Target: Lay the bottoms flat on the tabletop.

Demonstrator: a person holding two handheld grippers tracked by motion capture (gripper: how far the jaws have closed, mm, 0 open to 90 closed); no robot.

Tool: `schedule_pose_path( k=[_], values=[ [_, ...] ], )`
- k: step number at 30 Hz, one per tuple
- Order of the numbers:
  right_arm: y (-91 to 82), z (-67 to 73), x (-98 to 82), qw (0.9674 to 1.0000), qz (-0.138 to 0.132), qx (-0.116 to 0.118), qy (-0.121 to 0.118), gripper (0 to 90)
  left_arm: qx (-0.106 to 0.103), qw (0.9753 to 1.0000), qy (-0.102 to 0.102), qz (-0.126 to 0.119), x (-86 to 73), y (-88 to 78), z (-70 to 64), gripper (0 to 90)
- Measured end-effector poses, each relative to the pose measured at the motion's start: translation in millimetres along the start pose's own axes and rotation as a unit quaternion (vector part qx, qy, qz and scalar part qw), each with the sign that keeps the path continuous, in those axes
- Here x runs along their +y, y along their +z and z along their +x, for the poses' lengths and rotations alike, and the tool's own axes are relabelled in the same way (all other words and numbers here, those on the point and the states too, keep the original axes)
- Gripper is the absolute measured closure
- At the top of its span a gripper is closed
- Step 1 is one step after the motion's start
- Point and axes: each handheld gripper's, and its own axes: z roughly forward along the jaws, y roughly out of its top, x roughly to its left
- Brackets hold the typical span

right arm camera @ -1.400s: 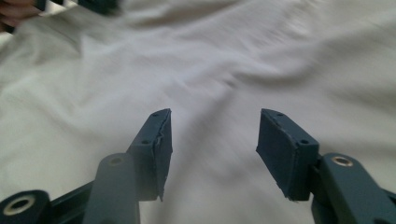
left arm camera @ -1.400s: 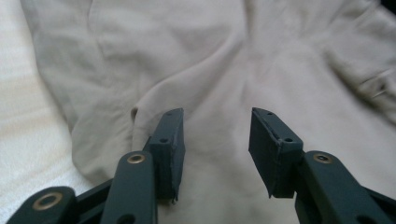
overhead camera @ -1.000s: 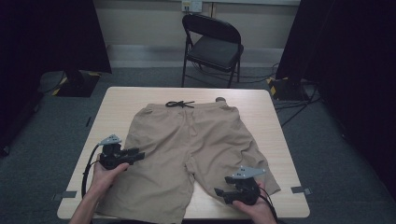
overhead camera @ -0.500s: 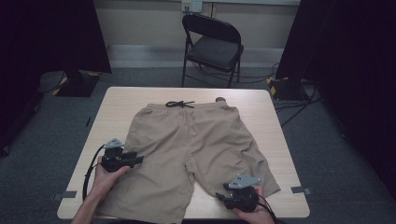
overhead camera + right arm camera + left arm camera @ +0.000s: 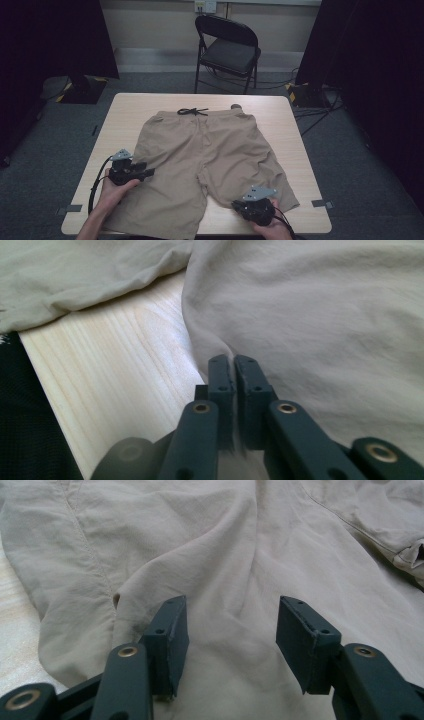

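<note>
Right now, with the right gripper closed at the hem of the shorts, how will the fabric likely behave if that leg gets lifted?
The shorts look thin and creased, so they would probably drape limply. The right gripper, whose jaws have just been closing, pinches only a small fold, so the fabric may slip. The wooden table looks smooth, so the rest would likely drag along.

We see beige shorts (image 5: 205, 155) spread flat on the table, waistband with its dark drawstring away from us, both legs toward us, the fabric lightly creased, one hem pinched up.
</note>
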Motion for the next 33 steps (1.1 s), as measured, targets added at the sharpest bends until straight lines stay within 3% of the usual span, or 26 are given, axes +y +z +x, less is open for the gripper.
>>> schedule_pose_path(
  k=[4,5,13,18,24,27,30,31,33],
  values=[
    [-1.7,-2.9,1.7,0.9999,-0.009,0.006,0.008,88.8,-0.002,1.0000,-0.001,0.000,0.0,0.0,0.2,45.3],
    [-4.6,-6.3,3.4,0.9996,-0.021,0.009,0.014,89.0,-0.002,1.0000,-0.001,0.000,0.0,0.0,0.4,45.3],
    [-13.3,-15.7,10.1,0.9981,-0.051,0.005,0.033,89.5,-0.003,1.0000,-0.002,0.000,0.0,-0.1,0.7,45.3],
    [-21.3,-27.1,20.8,0.9956,-0.080,0.007,0.048,89.5,-0.002,1.0000,-0.001,0.000,0.0,0.0,0.5,45.3],
    [-24.8,-55.3,50.3,0.9911,-0.118,-0.001,0.063,89.7,-0.002,1.0000,-0.001,0.000,0.0,-0.1,0.5,45.3],
    [-21.8,-64.2,60.3,0.9906,-0.120,-0.001,0.066,89.7,-0.002,1.0000,-0.001,0.000,0.0,0.0,0.4,45.3],
    [-7.2,-86.1,79.1,0.9899,-0.117,-0.002,0.079,89.7,-0.003,1.0000,-0.002,0.000,0.0,-0.1,0.6,45.2],
    [-7.2,-86.1,79.1,0.9899,-0.117,-0.002,0.079,89.7,-0.003,1.0000,-0.002,0.000,0.0,-0.1,0.6,45.2],
    [8.4,-103.9,87.1,0.9893,-0.107,-0.003,0.098,89.6,-0.003,1.0000,-0.001,0.000,0.0,0.0,0.6,45.2]
  ],
)
